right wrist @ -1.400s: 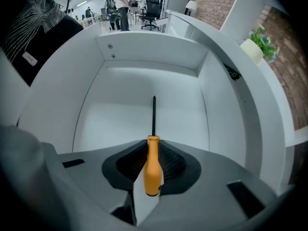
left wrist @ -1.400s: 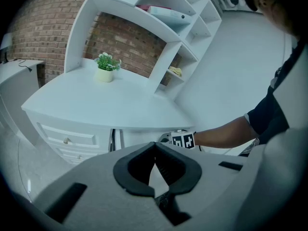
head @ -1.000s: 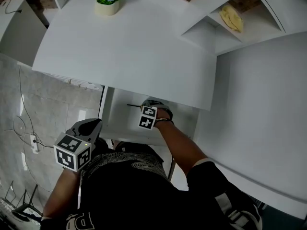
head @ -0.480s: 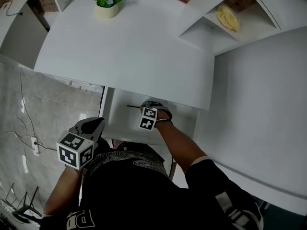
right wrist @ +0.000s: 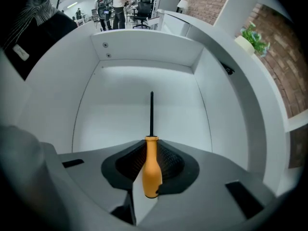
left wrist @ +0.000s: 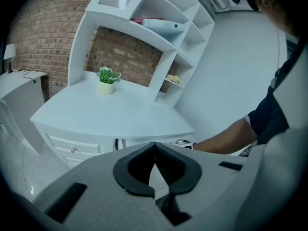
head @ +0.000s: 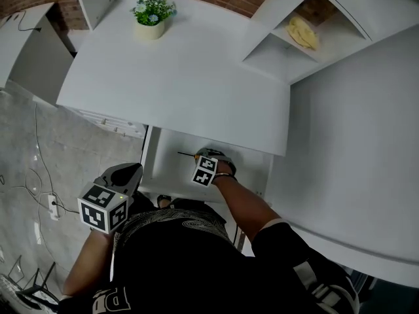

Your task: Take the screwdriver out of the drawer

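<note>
The screwdriver has an orange handle point(right wrist: 152, 170) and a thin black shaft point(right wrist: 151, 112) that points toward the far wall of the open white drawer point(right wrist: 144, 49). My right gripper point(right wrist: 152, 144) is shut on the handle, just above the drawer floor. In the head view the right gripper point(head: 199, 156) sits inside the drawer point(head: 163, 159) under the desk's front edge, and the screwdriver shaft point(head: 186, 154) sticks out to the left. My left gripper point(head: 129, 171) hangs left of the drawer over the floor. In the left gripper view it point(left wrist: 154, 147) is shut on nothing.
The white desk top point(head: 183, 77) overhangs the back of the drawer and carries a small potted plant point(head: 152, 12). A shelf unit at the right holds a yellow object point(head: 301, 31). Cables and a wall socket point(head: 52, 205) lie on the tiled floor at the left.
The head view has shifted a little downward. The right gripper stays shut on the screwdriver inside the drawer. The left gripper has hardly moved.
</note>
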`<state>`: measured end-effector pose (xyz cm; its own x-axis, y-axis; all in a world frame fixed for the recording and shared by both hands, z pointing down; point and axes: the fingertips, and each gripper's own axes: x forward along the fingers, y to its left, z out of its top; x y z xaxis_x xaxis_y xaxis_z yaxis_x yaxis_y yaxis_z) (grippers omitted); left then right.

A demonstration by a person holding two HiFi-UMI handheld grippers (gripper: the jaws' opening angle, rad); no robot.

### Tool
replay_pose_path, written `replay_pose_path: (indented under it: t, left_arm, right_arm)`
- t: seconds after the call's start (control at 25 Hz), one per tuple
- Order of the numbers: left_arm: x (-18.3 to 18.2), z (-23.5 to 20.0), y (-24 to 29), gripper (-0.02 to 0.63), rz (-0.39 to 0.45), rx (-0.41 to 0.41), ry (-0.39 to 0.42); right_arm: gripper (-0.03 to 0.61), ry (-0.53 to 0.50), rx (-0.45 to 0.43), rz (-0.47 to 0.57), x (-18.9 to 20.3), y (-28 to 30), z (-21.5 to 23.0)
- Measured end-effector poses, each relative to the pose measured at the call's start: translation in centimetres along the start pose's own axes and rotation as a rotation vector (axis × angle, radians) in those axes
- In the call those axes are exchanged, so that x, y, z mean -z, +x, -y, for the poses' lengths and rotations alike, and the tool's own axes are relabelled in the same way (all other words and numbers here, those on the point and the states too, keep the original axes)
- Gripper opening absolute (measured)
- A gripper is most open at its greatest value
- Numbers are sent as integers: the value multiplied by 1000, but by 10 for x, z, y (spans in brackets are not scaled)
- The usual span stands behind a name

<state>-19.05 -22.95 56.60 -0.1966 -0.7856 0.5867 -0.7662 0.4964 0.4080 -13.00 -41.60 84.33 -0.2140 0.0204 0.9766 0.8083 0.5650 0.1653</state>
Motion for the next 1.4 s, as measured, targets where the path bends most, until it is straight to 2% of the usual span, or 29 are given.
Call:
replay_pose_path:
  t: [0.16, 0.28, 0.72, 0.88, 1.0, 1.08, 1.2, 1.4]
  left_arm:
    - [-4, 0, -15, 15, 25, -10, 4]
    - [-8, 1, -25, 15, 44, -10, 23]
    - [-8, 43, -60, 15, 110, 84, 70]
    - [2, 55, -82, 15, 135, 104, 49]
    - [9, 67, -95, 15, 151, 125, 41]
    - [13, 76, -101, 15, 156, 138, 50]
    - [17, 87, -111, 15, 166, 156, 60]
    - [19, 106, -129, 15, 192, 193, 93]
  right_arm:
    - [69, 67, 6, 52, -7, -16, -5]
    - [67, 154, 19, 108, -15, -32, -6]
    - [69, 590, 79, 400, -43, -137, -3]
    - [69, 860, 37, 592, -50, -188, -10]
    - [69, 1122, -74, 816, -60, -232, -16]
    - [69, 1258, -147, 964, -64, -262, -20]
    - [69, 1355, -206, 1097, -68, -295, -29]
    - [69, 1388, -204, 1250, -71, -347, -45]
